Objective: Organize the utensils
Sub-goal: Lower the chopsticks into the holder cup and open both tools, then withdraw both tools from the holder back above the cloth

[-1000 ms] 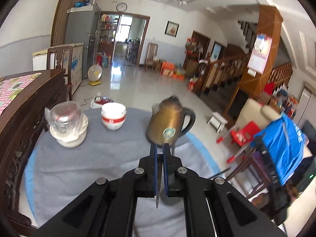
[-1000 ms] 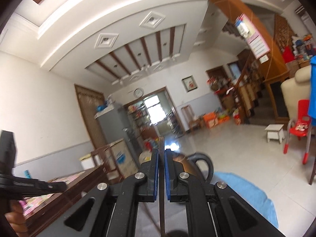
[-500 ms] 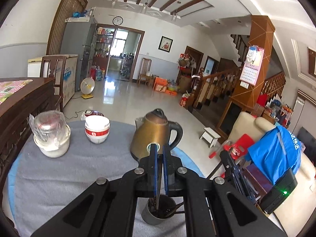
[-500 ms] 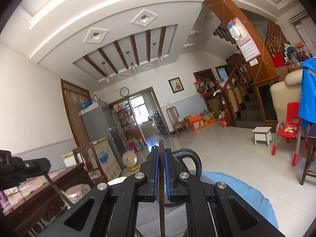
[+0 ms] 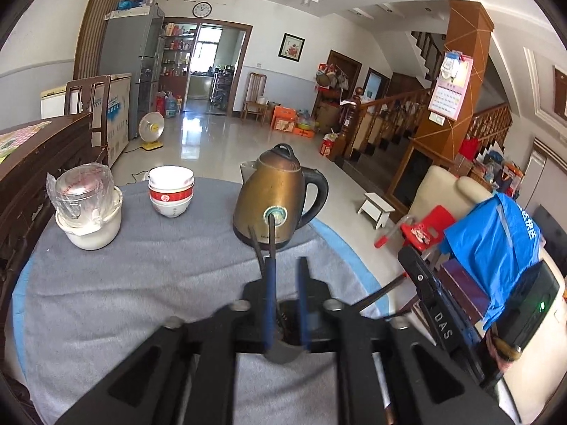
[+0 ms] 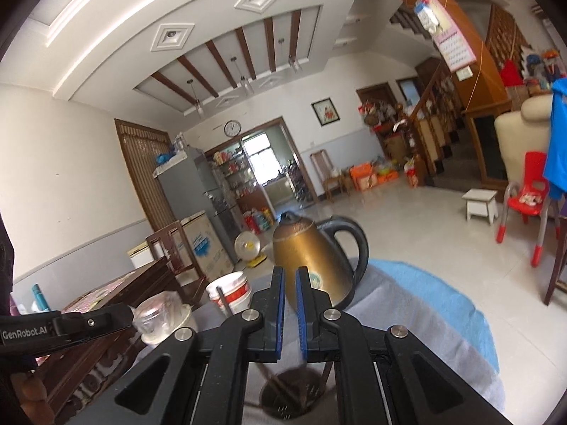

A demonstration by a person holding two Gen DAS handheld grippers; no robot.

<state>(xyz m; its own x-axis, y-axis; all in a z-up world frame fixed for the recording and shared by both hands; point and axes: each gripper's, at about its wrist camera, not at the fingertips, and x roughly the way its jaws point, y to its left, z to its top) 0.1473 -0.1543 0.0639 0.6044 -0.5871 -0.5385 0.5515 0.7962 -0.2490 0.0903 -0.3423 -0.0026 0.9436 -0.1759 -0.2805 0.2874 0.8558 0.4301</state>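
Over the grey cloth [image 5: 117, 283] the left gripper [image 5: 286, 304] had just been opening, its fingers parted above the holder [image 5: 283, 352], nothing clamped between them; two chopsticks [image 5: 271, 237] stood from the holder toward twelve o'clock, before the kettle [image 5: 276, 198]. At three o'clock hung the right gripper [image 6: 290, 306], fingers slightly apart and empty, above the holder's mouth.

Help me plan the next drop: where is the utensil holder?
In the left wrist view the utensil holder stands on the grey cloth, bottom centre, nearer than the kettle.
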